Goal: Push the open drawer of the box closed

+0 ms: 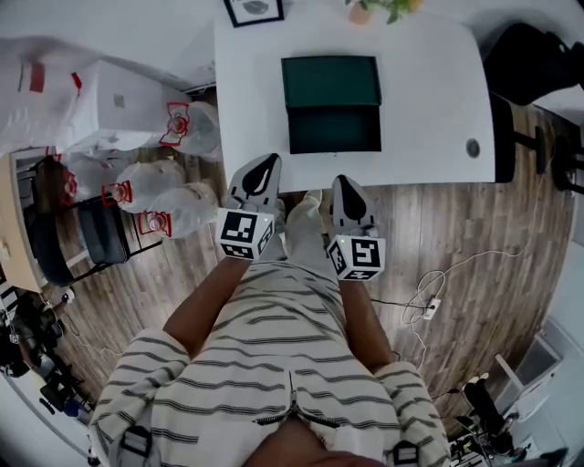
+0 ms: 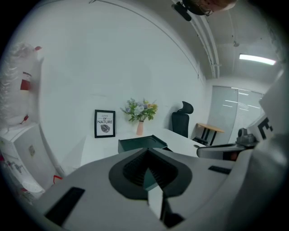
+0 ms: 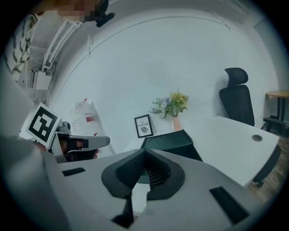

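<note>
A dark green box stands in the middle of a white table. Its drawer is pulled out toward me. My left gripper and right gripper hover side by side at the table's near edge, short of the drawer and touching nothing. Both are shut and empty. In the left gripper view the box lies straight beyond the closed left gripper. The right gripper view shows the box just past the right gripper.
A framed picture and a vase of flowers stand at the table's far edge. A black office chair is at the right. Plastic bags and a white carton lie left. A cable and power strip lie on the wooden floor.
</note>
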Demonstrator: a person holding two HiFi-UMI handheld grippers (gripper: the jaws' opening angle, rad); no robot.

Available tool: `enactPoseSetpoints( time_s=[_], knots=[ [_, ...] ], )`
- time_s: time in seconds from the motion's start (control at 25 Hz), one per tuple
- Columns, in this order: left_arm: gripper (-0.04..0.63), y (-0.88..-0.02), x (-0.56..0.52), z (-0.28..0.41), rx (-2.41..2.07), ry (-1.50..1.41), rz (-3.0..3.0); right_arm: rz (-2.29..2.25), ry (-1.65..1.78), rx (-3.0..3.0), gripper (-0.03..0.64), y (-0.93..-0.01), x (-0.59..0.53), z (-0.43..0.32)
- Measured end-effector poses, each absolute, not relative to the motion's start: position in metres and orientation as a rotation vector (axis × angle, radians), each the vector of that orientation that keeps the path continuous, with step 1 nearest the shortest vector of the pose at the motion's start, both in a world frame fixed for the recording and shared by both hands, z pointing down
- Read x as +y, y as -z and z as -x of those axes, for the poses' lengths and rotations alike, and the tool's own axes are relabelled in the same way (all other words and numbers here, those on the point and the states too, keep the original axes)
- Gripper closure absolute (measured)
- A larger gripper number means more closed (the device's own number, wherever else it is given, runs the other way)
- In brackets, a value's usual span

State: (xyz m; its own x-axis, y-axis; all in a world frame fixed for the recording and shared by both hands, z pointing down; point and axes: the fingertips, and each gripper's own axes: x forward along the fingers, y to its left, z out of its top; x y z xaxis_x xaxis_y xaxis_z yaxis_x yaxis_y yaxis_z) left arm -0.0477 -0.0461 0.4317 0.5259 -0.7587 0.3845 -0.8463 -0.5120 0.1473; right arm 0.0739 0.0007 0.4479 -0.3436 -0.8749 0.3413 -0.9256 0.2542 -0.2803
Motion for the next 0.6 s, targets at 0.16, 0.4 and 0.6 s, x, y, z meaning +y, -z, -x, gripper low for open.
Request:
enactPoseSetpoints(
  time_s=[0.16, 0.4, 0.6],
  knots=[
    [0.595, -0.44, -0.059, 0.045, -1.379, -0.421, -2.398, -1.688, -0.713, -2.392, 0.606, -0.463, -0.002, -0.077],
    [0.595, -0.453, -0.078, 0.047, -1.383, -0.445, -2.353, -1.653, -0.733, -2.361, 0.606, -0.48, -0.011, -0.076],
    [0.595, -0.471, -0.096, 0.051, -1.362, -0.478, -2.322, -1.653, -0.731, -2.326, 0.606, -0.492, -0.013, -0.07]
  ],
)
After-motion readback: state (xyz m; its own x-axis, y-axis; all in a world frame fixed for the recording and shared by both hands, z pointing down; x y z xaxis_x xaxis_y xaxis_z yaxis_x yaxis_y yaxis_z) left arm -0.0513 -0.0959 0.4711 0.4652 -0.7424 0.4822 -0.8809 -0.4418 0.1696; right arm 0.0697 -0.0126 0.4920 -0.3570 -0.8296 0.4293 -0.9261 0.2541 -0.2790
